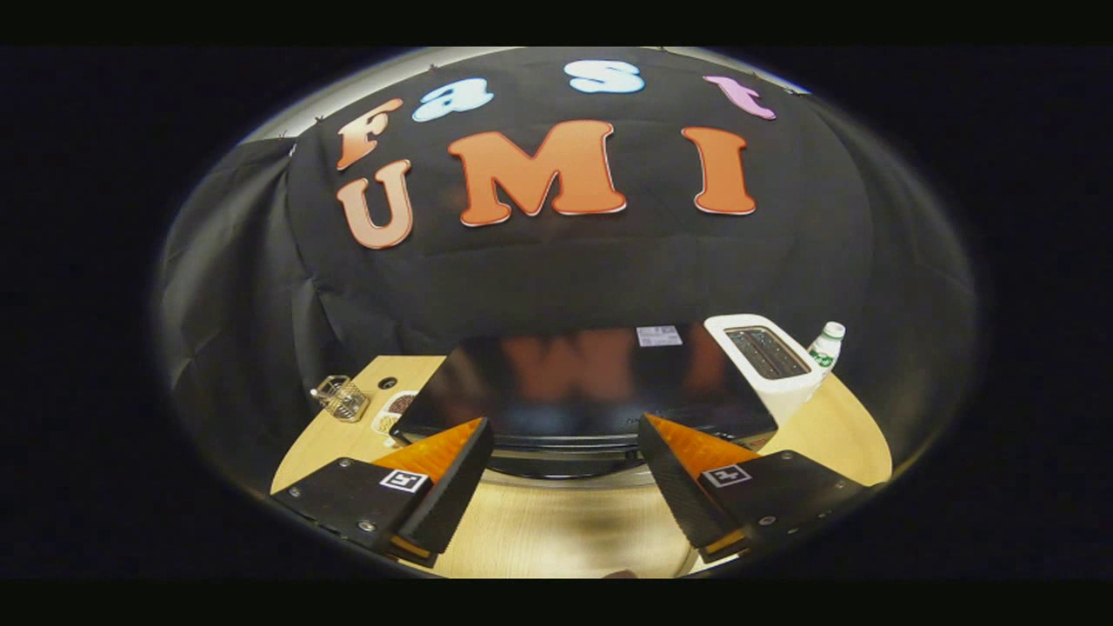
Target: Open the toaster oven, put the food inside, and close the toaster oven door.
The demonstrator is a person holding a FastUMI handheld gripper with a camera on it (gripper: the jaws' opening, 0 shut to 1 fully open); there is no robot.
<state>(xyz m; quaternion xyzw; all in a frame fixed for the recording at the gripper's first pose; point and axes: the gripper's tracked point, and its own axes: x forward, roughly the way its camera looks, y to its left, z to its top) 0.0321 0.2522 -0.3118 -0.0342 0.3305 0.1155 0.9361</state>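
**Hand-held gripper spread wide above the toaster oven**

The hand-held gripper [565,452] has its two fingers [443,482] held far apart, with nothing between them and neither one pressing on anything. The gap between them frames a stretch of bare wood and the near edge of the appliance ahead. Each finger carries a small square marker on its upper face.

Just ahead of the fingers sits the toaster oven [565,382], a wide dark box seen from above. Its glossy top mirrors the booth wall in blurred patches, and a small pale sticker [658,336] lies near its far edge. The fingertips reach about as far as its near edge, where a curved dark strip shows below the top; whether the door is open or closed cannot be told from this angle. The food cannot be made out with certainty.

The counter [556,530] is light wood with a rounded outline. To the right of the toaster oven, touching or just beside it, stands a white slot toaster [769,361], and beyond that a small bottle [826,345] with a white cap and a green label. On the left side of the counter are a small clear glass container [341,397] and, nearer the oven, a white dish [394,409] holding something brown. A small dark hole [387,382] is set into the counter close by.

Black cloth [261,287] hangs behind and around the counter as the booth's wall, gathered in folds on the left.
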